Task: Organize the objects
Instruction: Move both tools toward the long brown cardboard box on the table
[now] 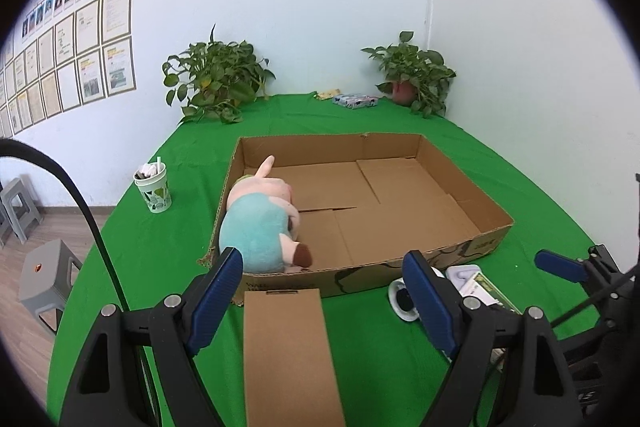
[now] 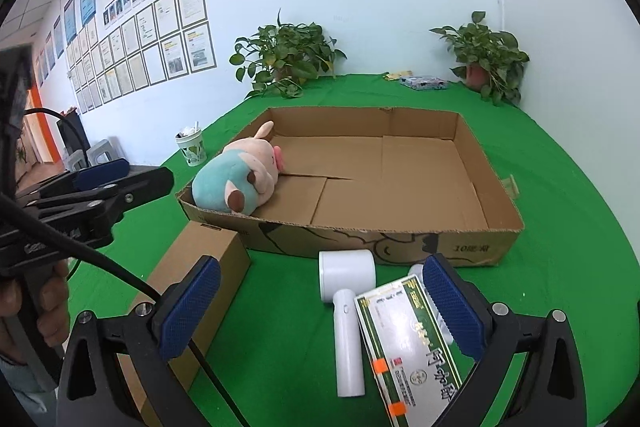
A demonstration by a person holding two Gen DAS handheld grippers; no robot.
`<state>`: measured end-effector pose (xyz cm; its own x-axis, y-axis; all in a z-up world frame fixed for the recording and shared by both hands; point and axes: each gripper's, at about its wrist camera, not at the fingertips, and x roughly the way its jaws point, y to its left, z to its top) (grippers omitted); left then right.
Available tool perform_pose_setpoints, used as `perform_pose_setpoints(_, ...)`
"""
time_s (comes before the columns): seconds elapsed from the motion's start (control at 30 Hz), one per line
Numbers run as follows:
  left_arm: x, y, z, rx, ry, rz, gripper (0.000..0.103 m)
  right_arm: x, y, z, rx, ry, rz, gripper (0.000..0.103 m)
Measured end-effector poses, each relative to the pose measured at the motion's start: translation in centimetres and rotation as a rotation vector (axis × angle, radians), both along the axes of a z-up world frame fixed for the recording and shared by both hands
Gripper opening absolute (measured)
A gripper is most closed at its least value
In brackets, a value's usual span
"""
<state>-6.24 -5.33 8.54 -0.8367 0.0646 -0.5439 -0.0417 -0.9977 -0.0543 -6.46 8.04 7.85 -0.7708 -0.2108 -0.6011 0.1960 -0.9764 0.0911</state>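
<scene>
Both hand-held grippers sit nearest the lens, jaws spread w/ nothing between the pads. Left hand-held gripper (image 1: 322, 301) hovers over a closed brown carton (image 1: 290, 355) lying flat on the green table (image 1: 372, 347), just in front of the tray. Right hand-held gripper (image 2: 320, 303) hangs above a green-and-white medicine box (image 2: 412, 351), a white handheld device (image 2: 348, 311) touching that box's left side. A hand (image 2: 48, 307) grips the left tool's handle at the left edge of the right wrist view.

Next back: big shallow cardboard tray (image 1: 472, 251), open-topped. Plush pig (image 1: 264, 223), pink w/ teal body, lies on its side in the tray's near-left corner, against the left wall.

Left of the tray, apart from it: patterned paper cup (image 1: 154, 187). Far end by the wall: two potted plants (image 1: 218, 79), w/ a small patterned box (image 1: 356, 101) between them.
</scene>
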Motion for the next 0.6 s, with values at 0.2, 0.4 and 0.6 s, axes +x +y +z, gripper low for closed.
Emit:
perform_pose_setpoints(0.2, 1.3, 1.6, -0.1, 0.023, 0.013, -0.009, 0.081, 1.1, 0.4, -0.3, -0.003, -0.001, -0.038, 0.101)
perform_pose_setpoints(0.4, 1.3, 2.9, -0.8, 0.005, -0.022, -0.042, 0.009, 2.0, 0.3, -0.4, 0.059, -0.001, -0.082, 0.026)
perform_pose_setpoints(0.6, 1.9, 3.3, -0.3, -0.017, 0.024, -0.031, 0.074, 2.7, 0.7, -0.7, 0.055, 0.005, -0.089, 0.077)
